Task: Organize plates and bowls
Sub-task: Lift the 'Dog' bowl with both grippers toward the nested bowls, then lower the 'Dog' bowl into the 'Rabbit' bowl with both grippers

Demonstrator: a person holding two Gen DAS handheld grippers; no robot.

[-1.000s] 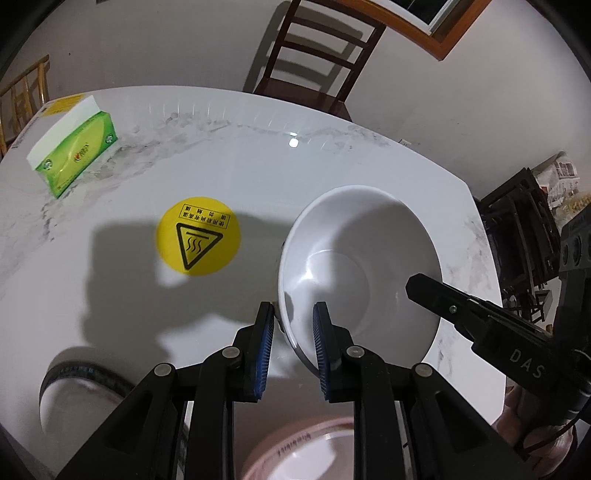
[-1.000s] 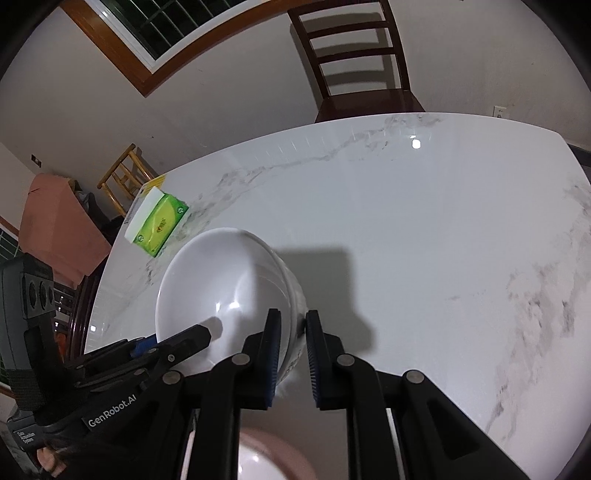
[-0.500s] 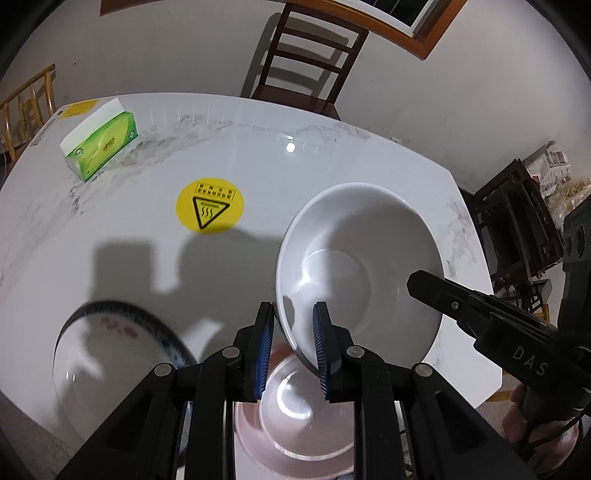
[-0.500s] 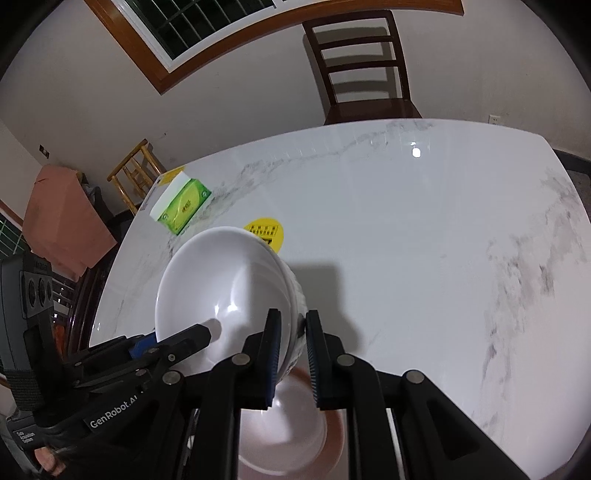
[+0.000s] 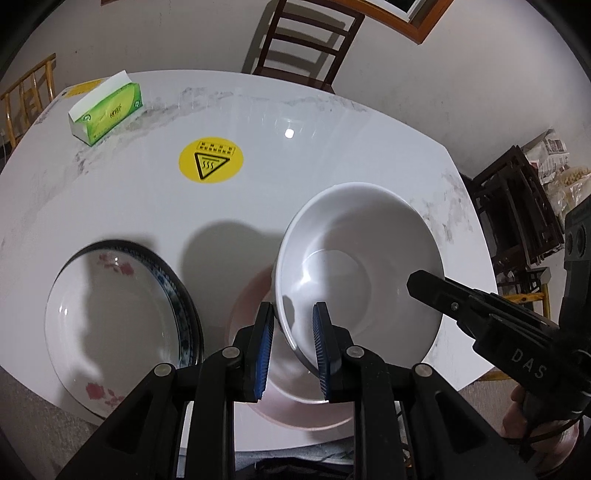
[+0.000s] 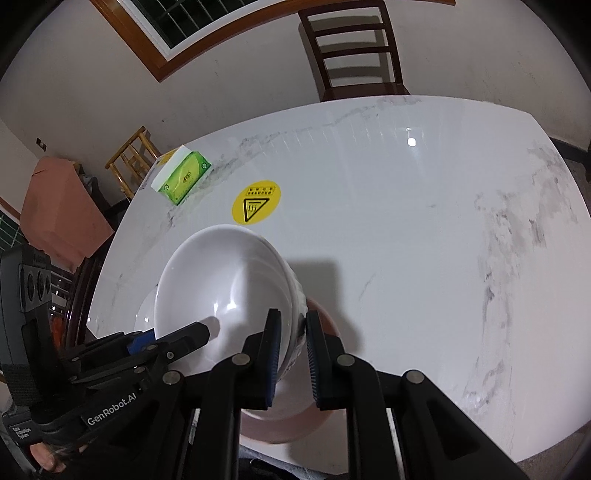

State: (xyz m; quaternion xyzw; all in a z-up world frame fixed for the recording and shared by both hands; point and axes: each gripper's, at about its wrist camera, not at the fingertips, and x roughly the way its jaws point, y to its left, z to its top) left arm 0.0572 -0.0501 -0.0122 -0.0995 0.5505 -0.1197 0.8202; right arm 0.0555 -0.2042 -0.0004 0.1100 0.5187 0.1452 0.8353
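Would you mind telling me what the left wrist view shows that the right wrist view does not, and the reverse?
Only the left wrist view shows the blue-rimmed floral plate clearly, and the dark rack beyond the table. Only the right wrist view shows the window and the covered furniture. Both show the white bowl gripped at opposite rims by the left gripper and right gripper above the pink bowl, plus the tissue box and yellow sticker.

White bowl (image 5: 360,258) above a pink plate (image 5: 306,406); white plate (image 5: 110,325) with blue-patterned rim and red flowers; grey-veined white marble table (image 6: 424,221); yellow sticker (image 5: 211,161) with black triangle; green-and-white box (image 5: 107,109); blue-padded black grippers.
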